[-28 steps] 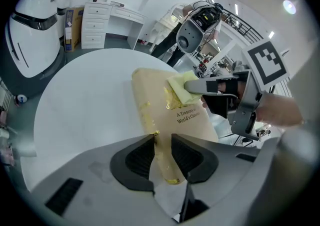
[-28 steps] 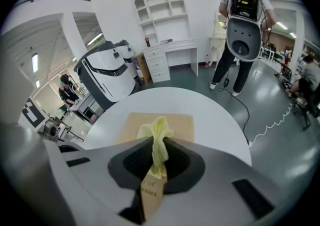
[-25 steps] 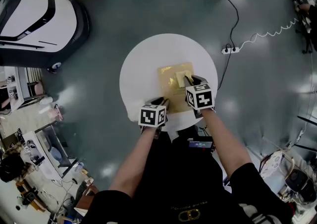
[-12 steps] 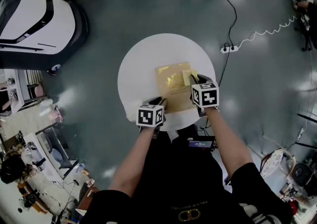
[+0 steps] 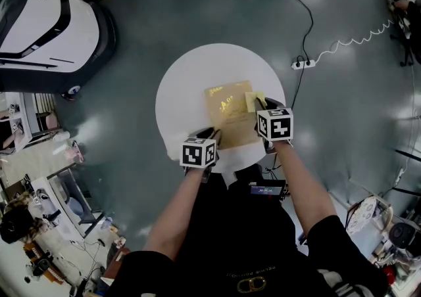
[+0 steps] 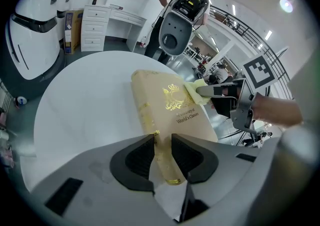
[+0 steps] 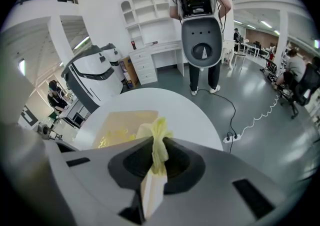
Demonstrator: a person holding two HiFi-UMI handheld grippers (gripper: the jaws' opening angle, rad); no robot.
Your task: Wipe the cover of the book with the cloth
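Mid-wipe, folks. The book [image 5: 230, 115] lies flat on the round white table [image 5: 184, 85], cover up and gold lettering showing, its near end close to the table's near edge. The left gripper [image 6: 162, 152] is down at the book's near corner. Its jaws are set wide and clamped across the spine edge, one pad on either side, pinning the book so it cannot slide. On the other side, the right gripper [image 7: 158, 156] has its jaws closed tight on the yellow cloth [image 7: 160, 132], with a bunched fold poking out past the tips. In the left gripper view the cloth sits at the right-hand edge of the cover, just beside the gold crest. Whether it truly presses on the cover or rides a touch above it I can't quite say, because the head view shows it too small. My read is that this is the wiping step itself, partway through a pass. The cloth is out at the cover's right margin, and the crest, the title and the strip along the spine all lie to its left. The next move, as I judge it, calls for a sweep across toward the spine with the cloth flat and the downward pressure light. The left clamp needs to be firm, since a hard drag could swivel the book about that one pinned corner.
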